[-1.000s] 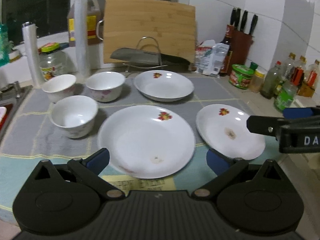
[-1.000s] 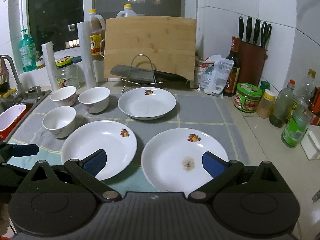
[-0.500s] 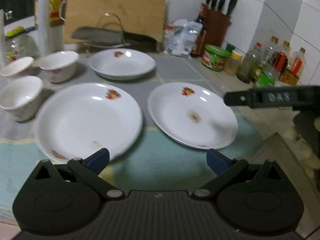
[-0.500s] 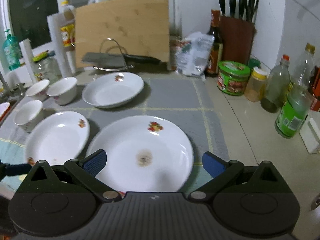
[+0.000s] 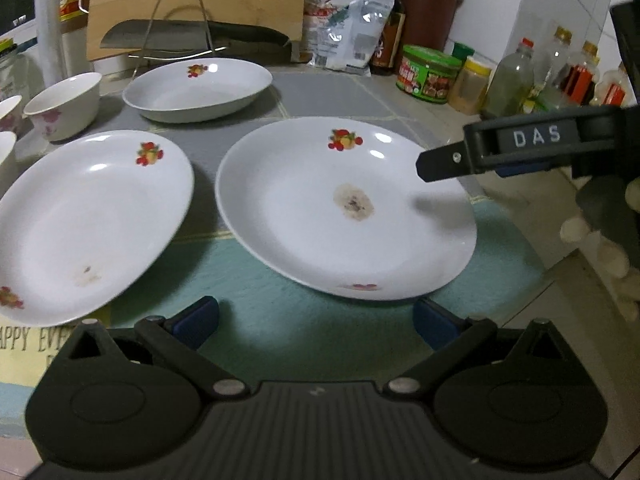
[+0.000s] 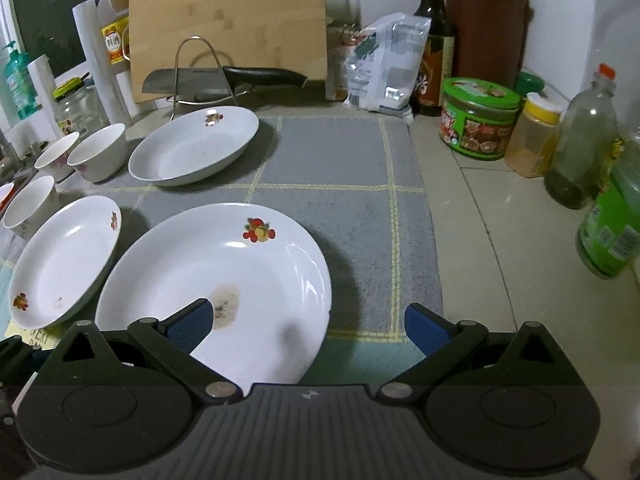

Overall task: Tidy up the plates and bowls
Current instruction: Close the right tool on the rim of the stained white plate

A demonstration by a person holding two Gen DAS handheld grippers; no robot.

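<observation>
Three white plates with a fruit print lie on a mat. The right plate [image 5: 344, 208] [image 6: 208, 292] has a brown stain in its middle. The left plate [image 5: 84, 220] [image 6: 60, 260] lies beside it, and a deeper far plate [image 5: 196, 88] [image 6: 192, 148] lies behind. White bowls [image 5: 64, 104] [image 6: 98, 152] stand at the far left. My left gripper [image 5: 316, 316] is open, just in front of the right plate's near rim. My right gripper [image 6: 306, 320] is open, low over that plate's right rim; one of its fingers [image 5: 516, 148] shows over the plate's right side in the left wrist view.
A wooden cutting board [image 6: 228, 28], a wire rack with a cleaver [image 6: 224, 80], a knife block [image 6: 486, 24], a green tin [image 6: 476, 118], bottles [image 6: 580, 140] and a jar line the back and right of the counter. A sink edge lies far left.
Both grippers moved right and closer to the stained right plate. The right gripper dropped low over the plate's right rim. Both stayed open.
</observation>
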